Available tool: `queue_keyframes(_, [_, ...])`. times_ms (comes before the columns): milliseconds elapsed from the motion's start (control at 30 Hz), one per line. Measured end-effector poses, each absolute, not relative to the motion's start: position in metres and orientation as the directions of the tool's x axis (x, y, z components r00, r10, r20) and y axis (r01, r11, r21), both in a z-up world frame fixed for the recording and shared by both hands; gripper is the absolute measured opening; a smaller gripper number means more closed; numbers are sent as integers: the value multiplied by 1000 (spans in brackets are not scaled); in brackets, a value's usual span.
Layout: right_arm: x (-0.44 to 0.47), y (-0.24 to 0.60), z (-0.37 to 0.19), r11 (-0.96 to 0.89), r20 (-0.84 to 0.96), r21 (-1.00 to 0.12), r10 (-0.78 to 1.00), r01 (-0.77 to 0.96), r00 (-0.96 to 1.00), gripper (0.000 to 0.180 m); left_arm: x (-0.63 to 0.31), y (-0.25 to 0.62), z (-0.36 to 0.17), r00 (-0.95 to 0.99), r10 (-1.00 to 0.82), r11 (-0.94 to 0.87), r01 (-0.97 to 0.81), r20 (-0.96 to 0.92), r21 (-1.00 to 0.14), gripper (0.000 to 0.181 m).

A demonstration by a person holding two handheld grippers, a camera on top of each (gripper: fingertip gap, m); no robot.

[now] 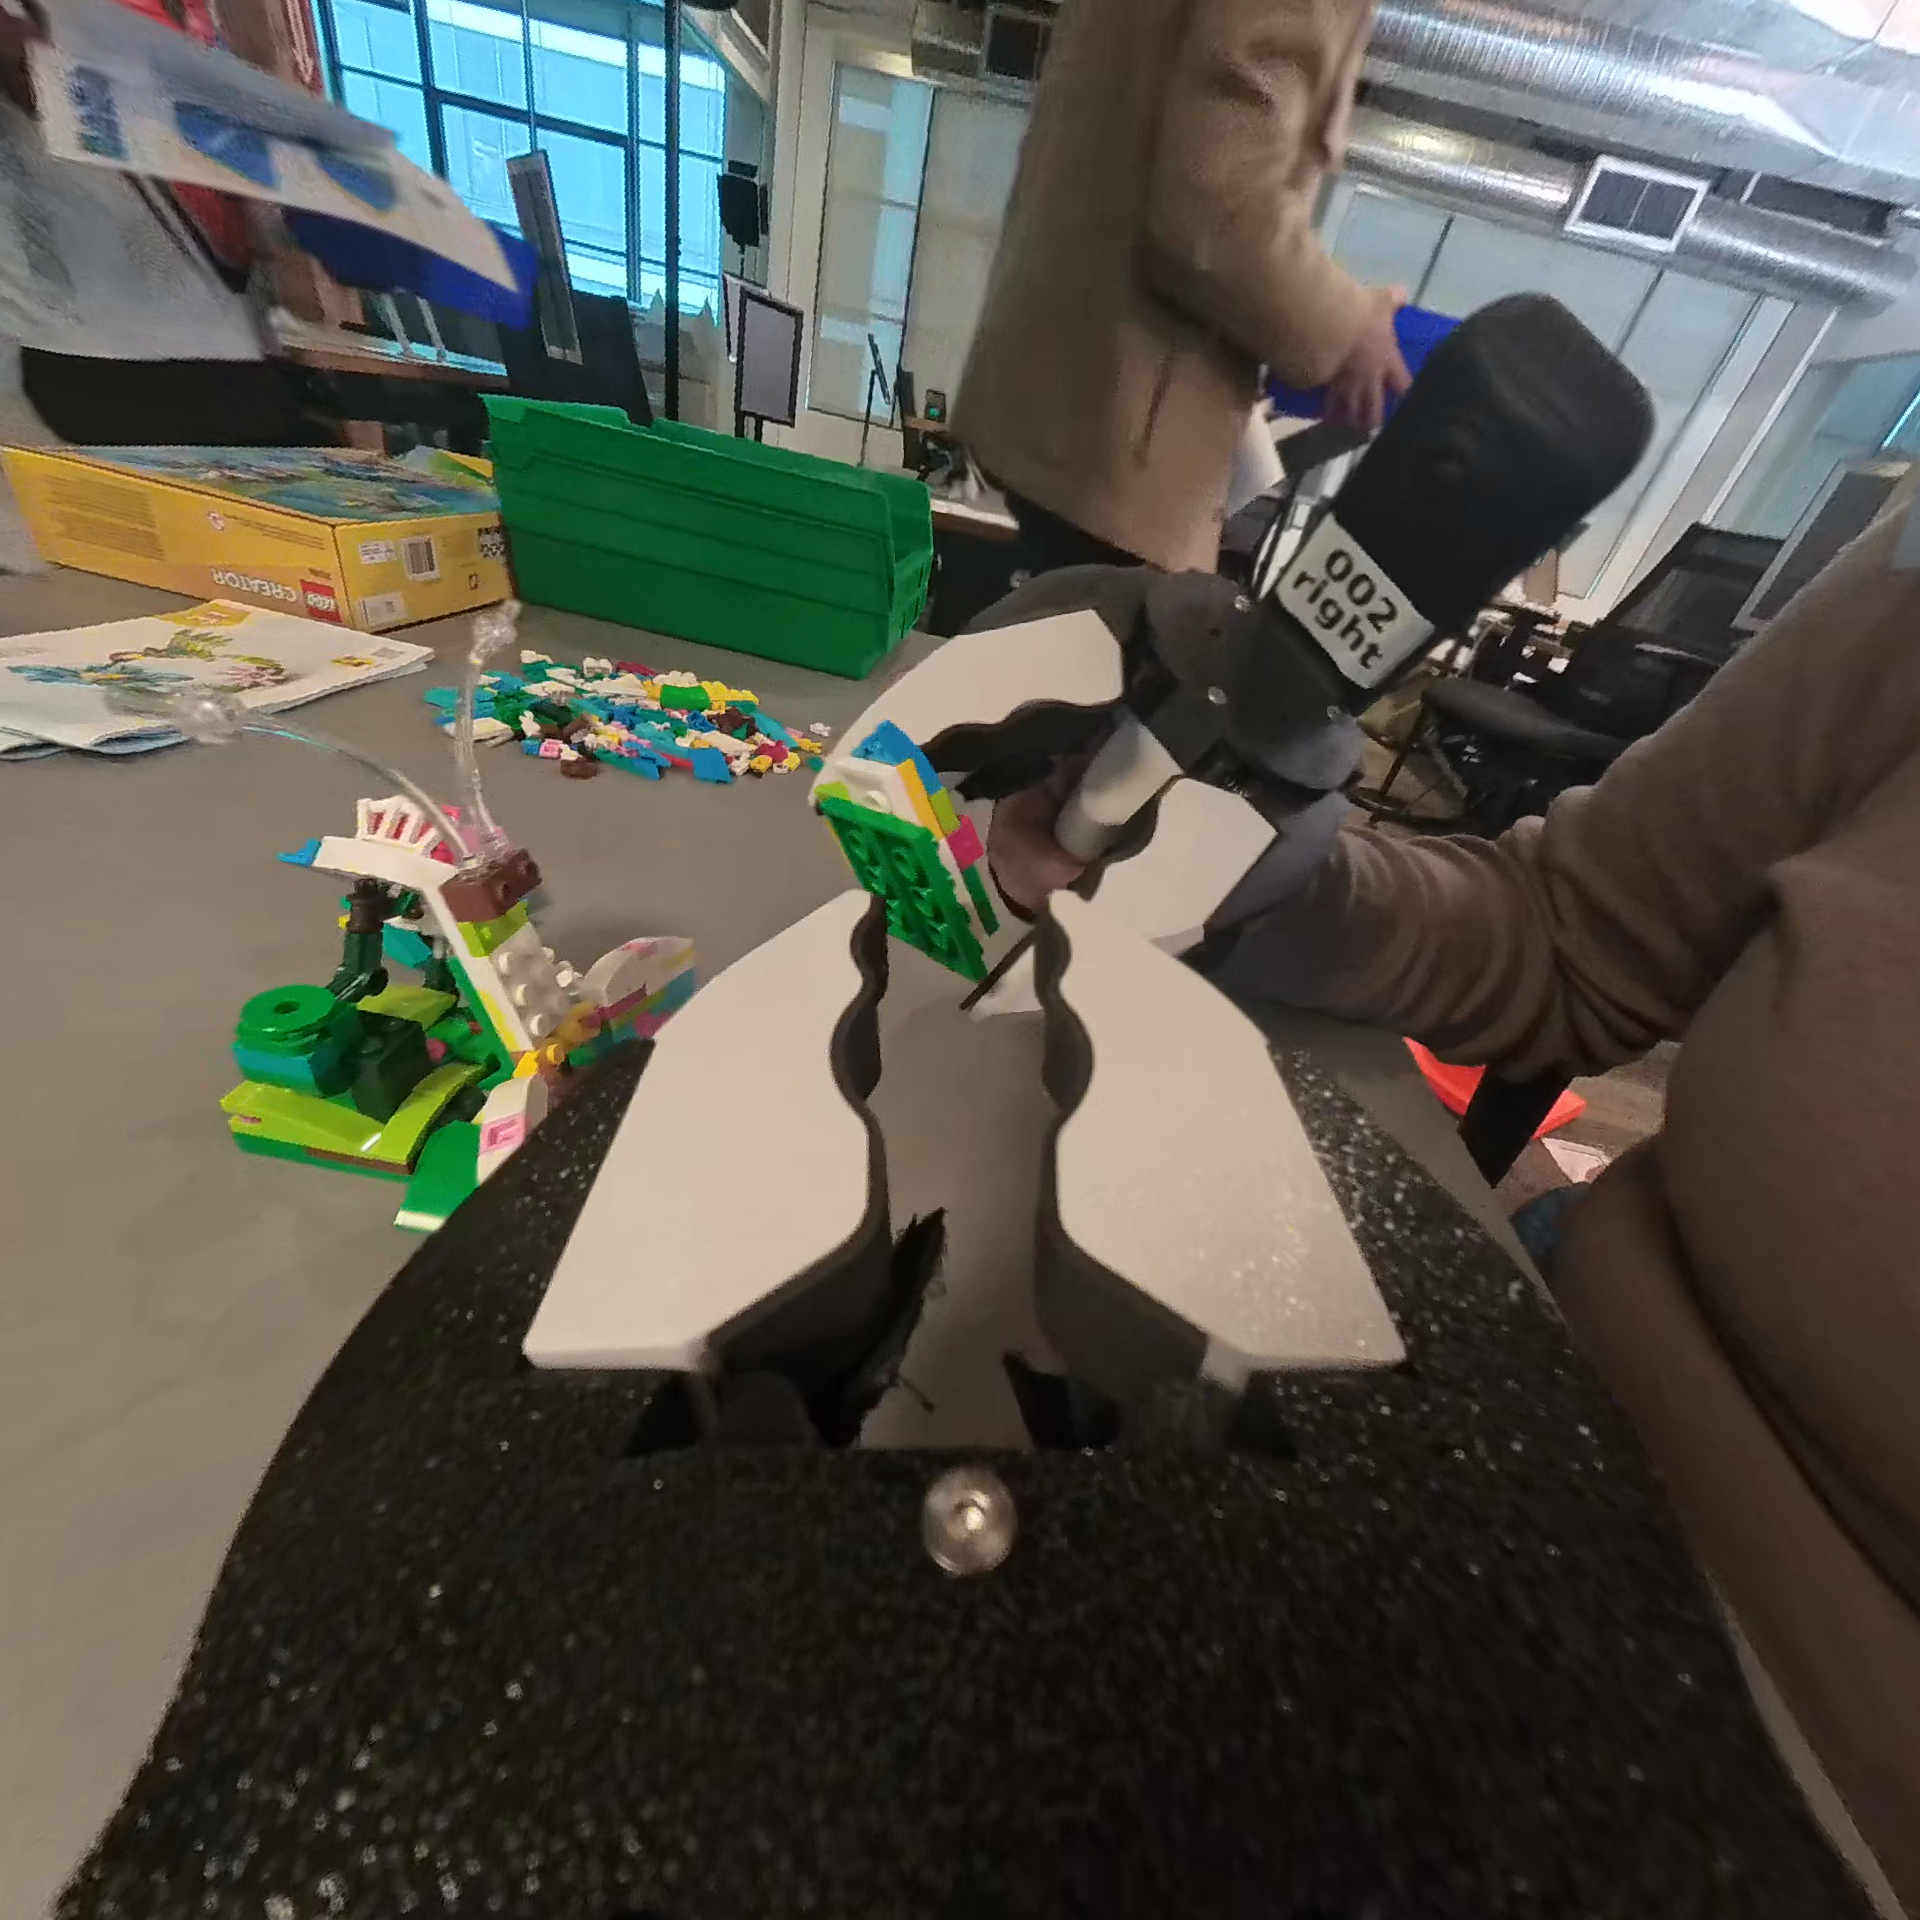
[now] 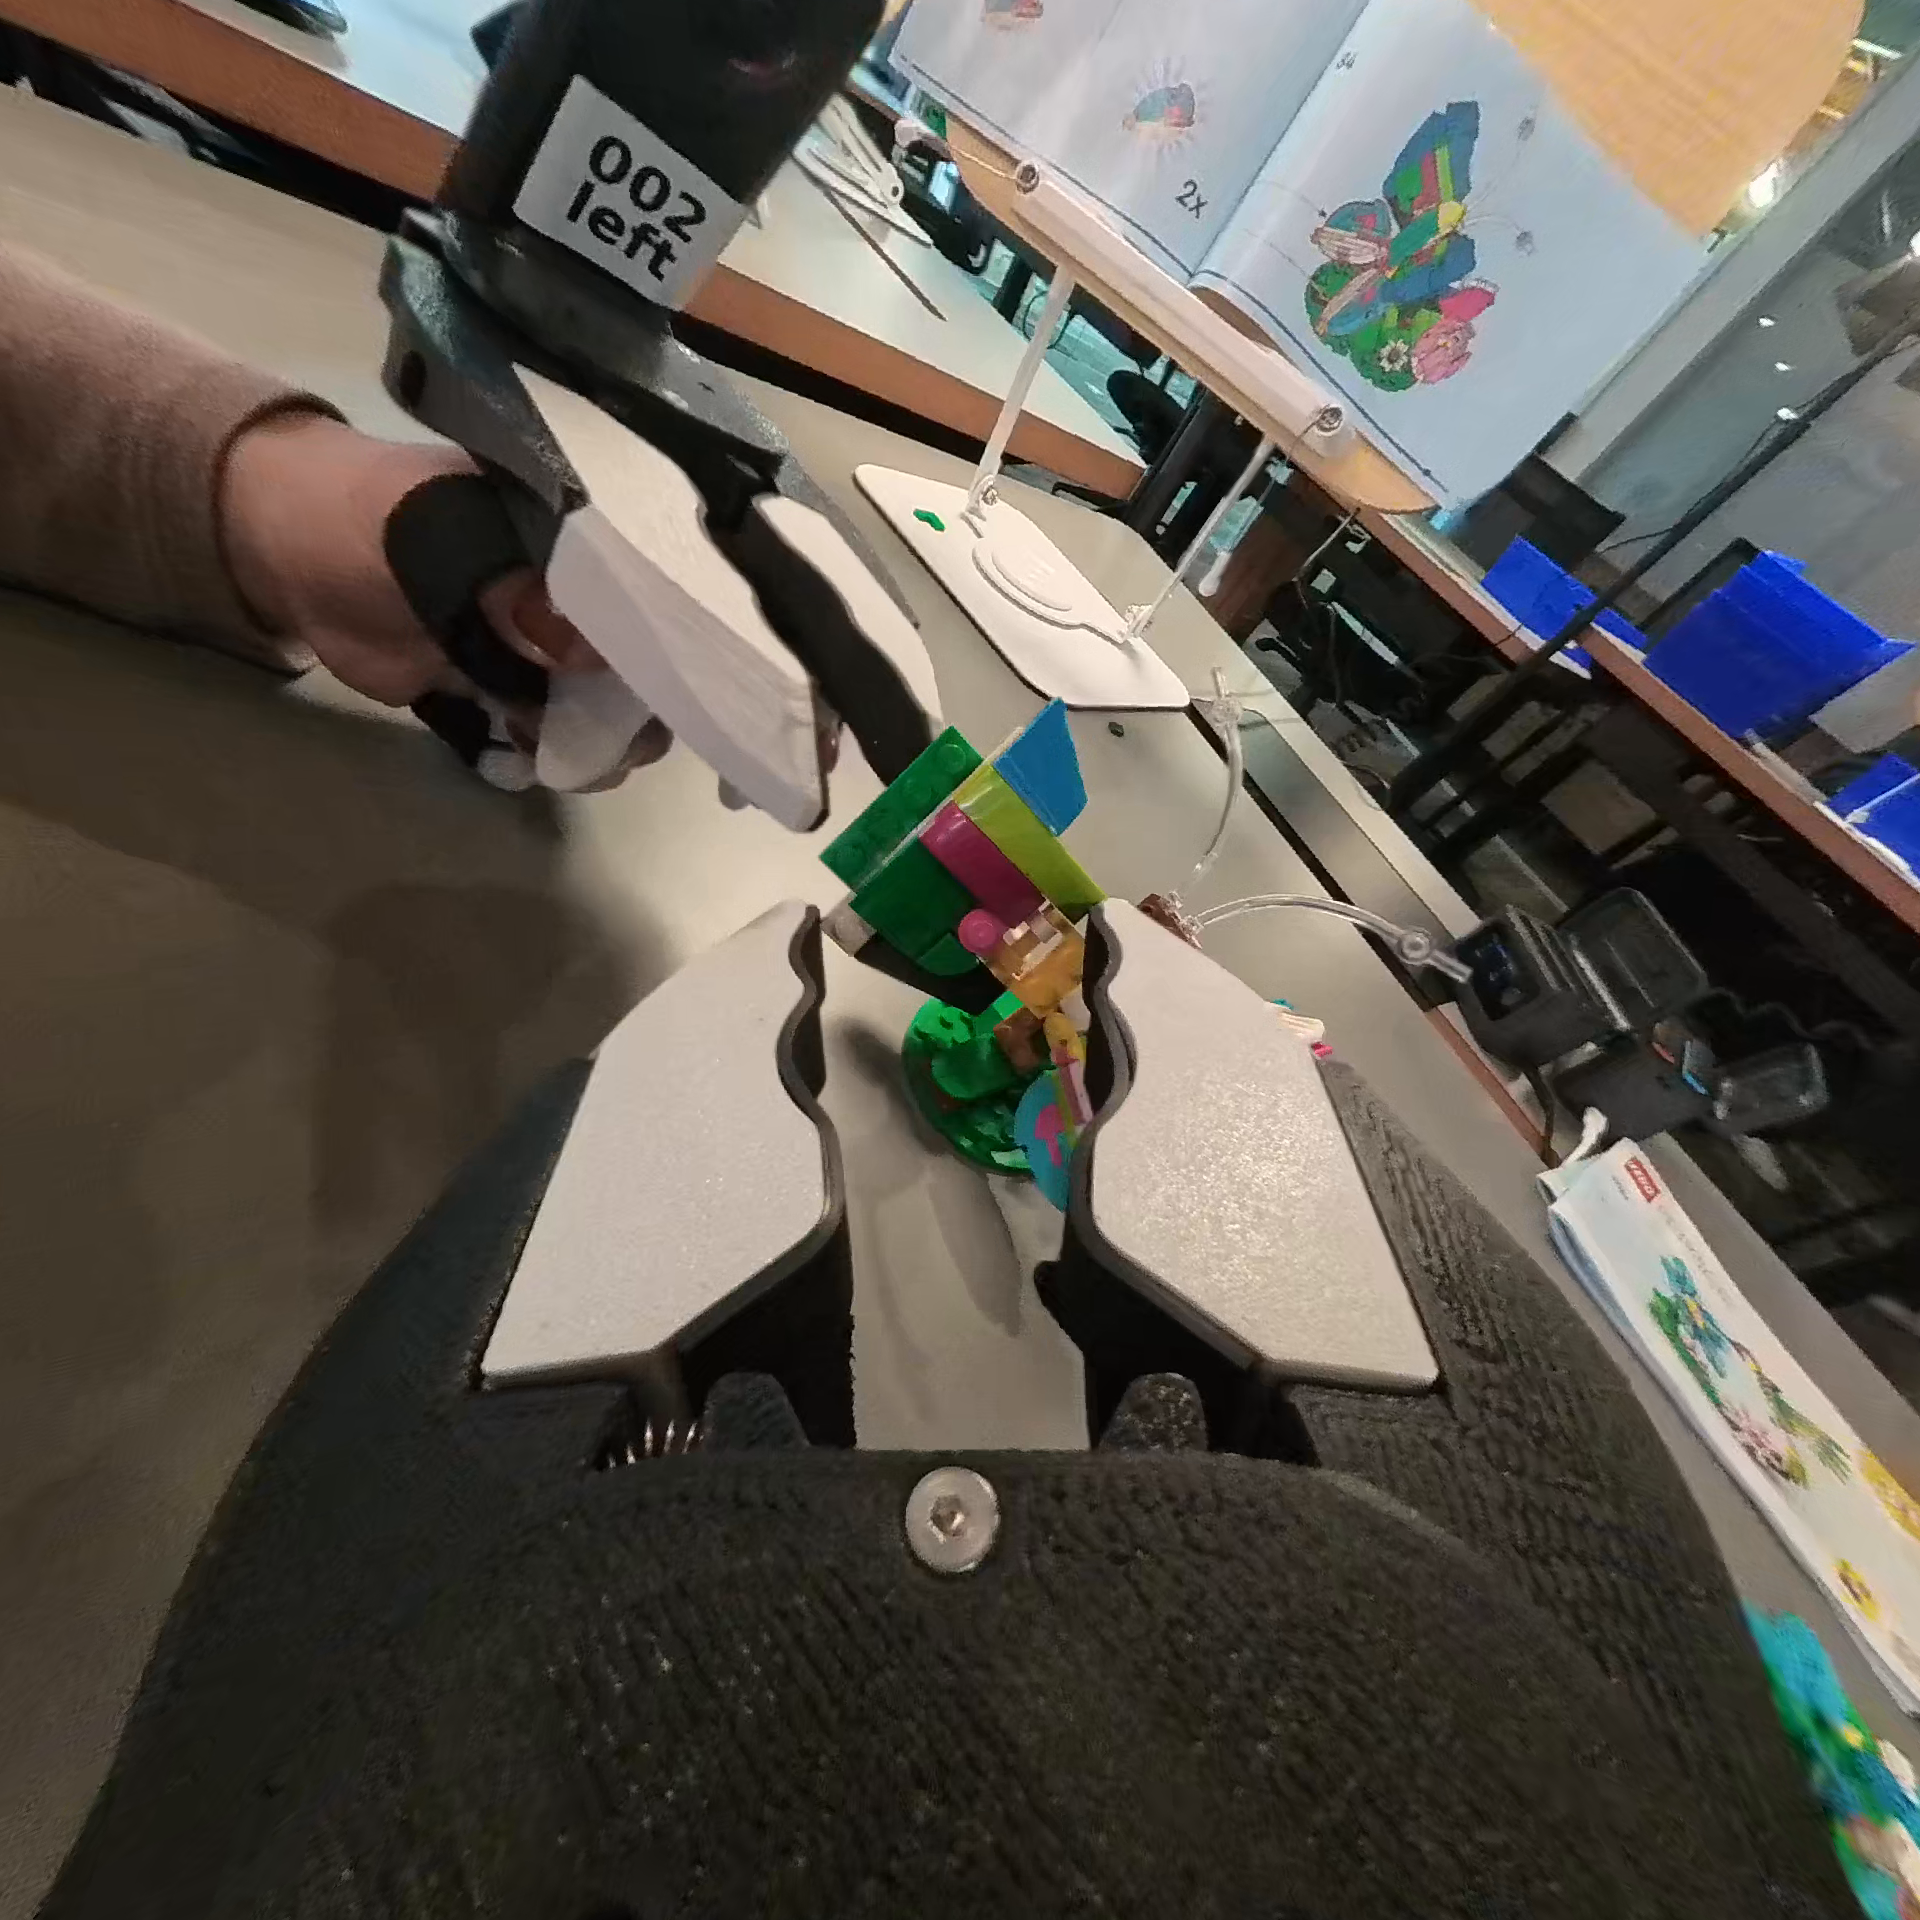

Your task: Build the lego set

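Wing sub-assembly (image 2: 935,852): green plate with lime, magenta and blue tiles, held up in the air over the table, tilted. The right gripper (image 2: 954,925) pinches it across its lower end, with both pads on the edges of the piece. The left gripper (image 1: 956,925) is spread. A corner of the wing sits between its tips, but there's a gap on at least one side, so I read it as not gripping, likely lining up to press or re-grip. The half-built butterfly model (image 1: 416,987) stands on the table just below and beyond the wing, green base down and clear antenna rods (image 1: 457,707) sticking up. My guess is the wing is held at this angle so it can be mated to the body, while the right-hand grip on the end leaves the stud side free. Loose bricks (image 1: 634,717) lie piled farther back, near a green bin (image 1: 707,530) and the yellow set box (image 1: 260,530). There's a closed booklet (image 1: 187,665) flat on the table and an open instruction book (image 2: 1351,208) clipped on a white stand (image 2: 1018,582). The grey tabletop (image 1: 156,1299) is matte and otherwise uncluttered. It's an open workshop or office room with big windows, exposed ducts and blue bins (image 2: 1766,634) on the next bench, and a person in a tan coat (image 1: 1164,260) stands behind.
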State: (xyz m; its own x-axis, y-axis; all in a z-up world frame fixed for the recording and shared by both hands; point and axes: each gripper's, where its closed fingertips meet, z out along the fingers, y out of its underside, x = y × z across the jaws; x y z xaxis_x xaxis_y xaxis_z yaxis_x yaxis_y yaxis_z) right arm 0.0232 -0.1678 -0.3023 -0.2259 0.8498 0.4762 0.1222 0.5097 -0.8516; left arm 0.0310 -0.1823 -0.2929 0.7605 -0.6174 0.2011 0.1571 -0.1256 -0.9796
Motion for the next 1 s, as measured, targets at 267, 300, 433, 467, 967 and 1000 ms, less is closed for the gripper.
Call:
queue_keyframes(267, [21,-166,-310,629,602,-763,776,151,-191,46,27,-179,-305,758,-603,-193,162,247,-968,7])
queue_keyframes(300, [21,-166,-310,641,615,-753,766,149,-188,45,28,-179,-305,752,-608,-194,170,254,-966,8])
queue_keyframes(433, [22,-168,-310,645,616,-751,762,140,-201,46,32,-180,-303,725,-624,-211,204,292,-956,10])
queue_keyframes(467, [21,-167,-312,647,618,-748,760,150,-199,45,31,-179,-305,732,-614,-219,201,295,-955,9])
queue_keyframes(967, [27,-172,-323,578,511,-800,797,160,-323,42,11,-178,-341,843,-520,-277,-322,-141,-905,4])
queue_keyframes(1000, [28,-175,-323,586,516,-797,787,148,-337,37,11,-179,-345,828,-520,-276,-395,-210,-876,4])
